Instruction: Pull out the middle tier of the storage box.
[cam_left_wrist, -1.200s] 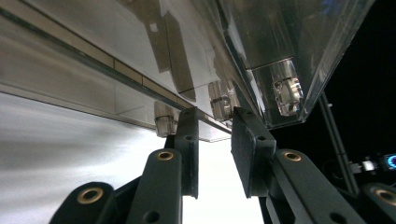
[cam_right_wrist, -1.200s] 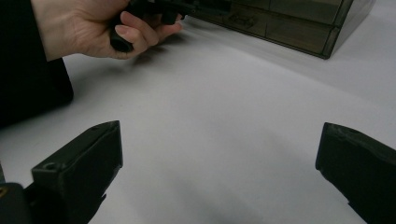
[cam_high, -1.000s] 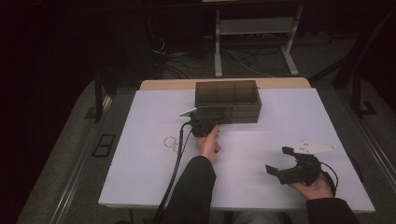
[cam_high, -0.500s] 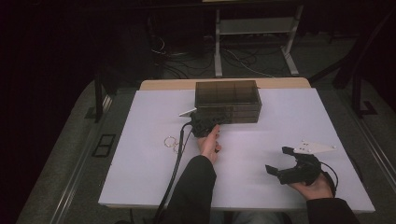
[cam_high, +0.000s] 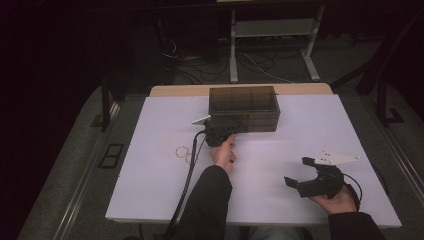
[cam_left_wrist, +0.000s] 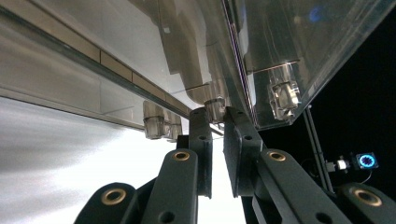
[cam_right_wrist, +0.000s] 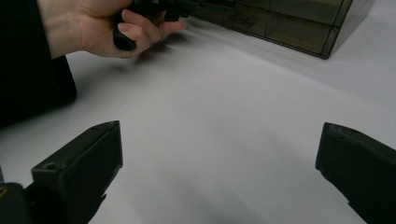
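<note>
you have a white table (cam_high: 150, 150) under you. a smoky clear drawer box (cam_high: 243, 108) stands on it toward twelve o'clock, and two small metal rings (cam_high: 184, 153) lie toward nine o'clock of centre.

The smoky, see-through plastic drawer box (cam_high: 243, 108) looks glossy and smooth, with clear plastic knobs (cam_left_wrist: 215, 104) catching light. The white table cover (cam_high: 300, 135) is matt and even, over a pale wooden tabletop edge (cam_high: 180, 90). The black plastic left gripper (cam_left_wrist: 217, 116) is dull, with brass-coloured metal rivets. The thin metal rings (cam_high: 183, 152) gleam faintly.
</note>
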